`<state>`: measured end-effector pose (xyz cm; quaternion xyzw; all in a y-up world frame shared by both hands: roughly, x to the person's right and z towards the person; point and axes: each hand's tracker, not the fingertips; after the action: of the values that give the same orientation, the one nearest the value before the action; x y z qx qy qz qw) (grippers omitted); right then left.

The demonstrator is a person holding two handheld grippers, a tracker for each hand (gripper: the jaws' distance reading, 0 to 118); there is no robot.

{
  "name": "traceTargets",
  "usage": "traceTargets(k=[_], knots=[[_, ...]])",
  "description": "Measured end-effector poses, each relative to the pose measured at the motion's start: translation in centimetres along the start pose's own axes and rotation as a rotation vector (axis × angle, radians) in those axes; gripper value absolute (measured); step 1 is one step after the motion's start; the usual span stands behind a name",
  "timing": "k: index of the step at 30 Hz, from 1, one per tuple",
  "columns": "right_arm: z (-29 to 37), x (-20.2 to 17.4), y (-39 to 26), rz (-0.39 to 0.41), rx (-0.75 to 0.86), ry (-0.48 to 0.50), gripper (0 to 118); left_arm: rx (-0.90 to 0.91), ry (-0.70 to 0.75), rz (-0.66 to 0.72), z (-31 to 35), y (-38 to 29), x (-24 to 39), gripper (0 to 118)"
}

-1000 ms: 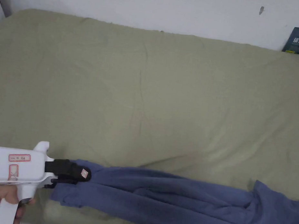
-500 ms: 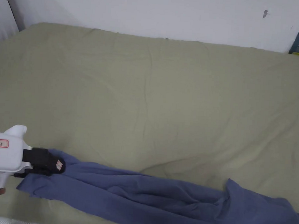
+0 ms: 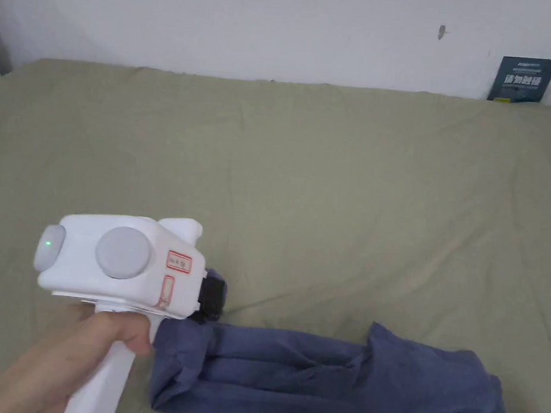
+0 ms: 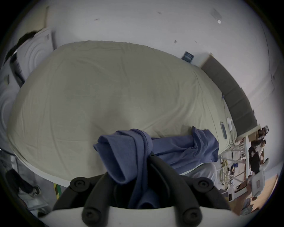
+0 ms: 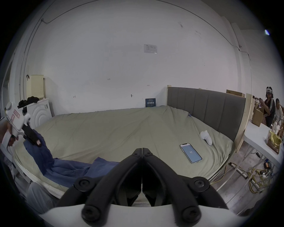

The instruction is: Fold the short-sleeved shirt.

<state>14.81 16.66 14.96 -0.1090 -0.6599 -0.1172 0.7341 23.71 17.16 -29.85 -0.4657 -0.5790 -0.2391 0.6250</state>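
Along the near edge of the bed (image 3: pixel 306 177), my left gripper (image 4: pixel 149 155) pinches one end of the blue shirt (image 3: pixel 338 376), bunched long. My right gripper (image 5: pixel 142 149), pressed together and empty, must next take the other end for spreading it.

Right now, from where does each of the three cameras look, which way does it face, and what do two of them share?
Head view: above the near edge of the bed, looking down; left gripper and hand.
Left gripper view: behind its fingers, shut on the blue shirt, facing across the bed.
Right gripper view: behind the empty right gripper, facing the headboard.
All share shirt and bed.
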Motion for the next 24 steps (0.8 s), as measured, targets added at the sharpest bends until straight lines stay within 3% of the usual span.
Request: traceTargets(k=[3, 4, 5, 6, 7, 8, 11, 17, 18, 19, 21, 23, 24], knots=[[0.1, 0.4, -0.5, -0.009, -0.015, -0.003, 0, -0.055, -0.005, -0.025, -4.5, -0.4, 3.2, 7], [0.2, 0.6, -0.7, -0.011, -0.02, -0.003, 0, -0.064, -0.001, -0.023, -5.9, -0.5, 3.9, 15], [0.2, 0.7, -0.8, -0.015, -0.026, -0.003, 0, -0.077, 0.001, -0.022, -7.6, -0.7, 4.6, 44], [0.3, 0.9, -0.9, -0.019, -0.032, -0.003, 0, -0.091, -0.005, -0.03, -9.1, -1.0, 5.3, 105], [0.3, 1.0, -1.0, -0.021, -0.039, -0.004, 0, -0.122, 0.002, -0.047, -10.3, -1.4, 6.2, 118], [0.3, 1.2, -1.0, -0.023, -0.044, -0.007, 0, -0.156, 0.001, -0.06, -11.5, -1.9, 6.7, 112], [0.5, 1.6, -1.1, -0.031, -0.057, -0.012, 0, -0.111, -0.034, -0.016, -11.0, -1.9, 7.3, 113], [0.0, 1.6, -1.1, -0.042, -0.069, 0.001, 0, -0.037, -0.133, 0.035, -4.4, -0.9, 3.1, 106], [-0.1, 1.4, -1.1, -0.042, -0.07, 0.007, 0, -0.014, -0.138, 0.043, -3.1, -0.8, 1.8, 91], [-0.3, 1.1, -1.1, -0.04, -0.071, 0.015, 0, 0.024, -0.153, 0.079, -2.3, -1.0, 0.0, 63], [-0.4, 0.5, -1.1, -0.033, -0.072, 0.035, 0, 0.053, -0.18, 0.128, -1.5, -1.1, -2.9, 36], [-0.7, -0.1, -1.2, -0.032, -0.082, 0.061, 0, 0.05, -0.194, 0.199, -2.5, -1.6, -5.0, 0], [-0.9, -0.4, -1.4, -0.029, -0.089, 0.071, 0, 0.027, -0.229, 0.211, -3.3, -1.8, -5.5, 0]])
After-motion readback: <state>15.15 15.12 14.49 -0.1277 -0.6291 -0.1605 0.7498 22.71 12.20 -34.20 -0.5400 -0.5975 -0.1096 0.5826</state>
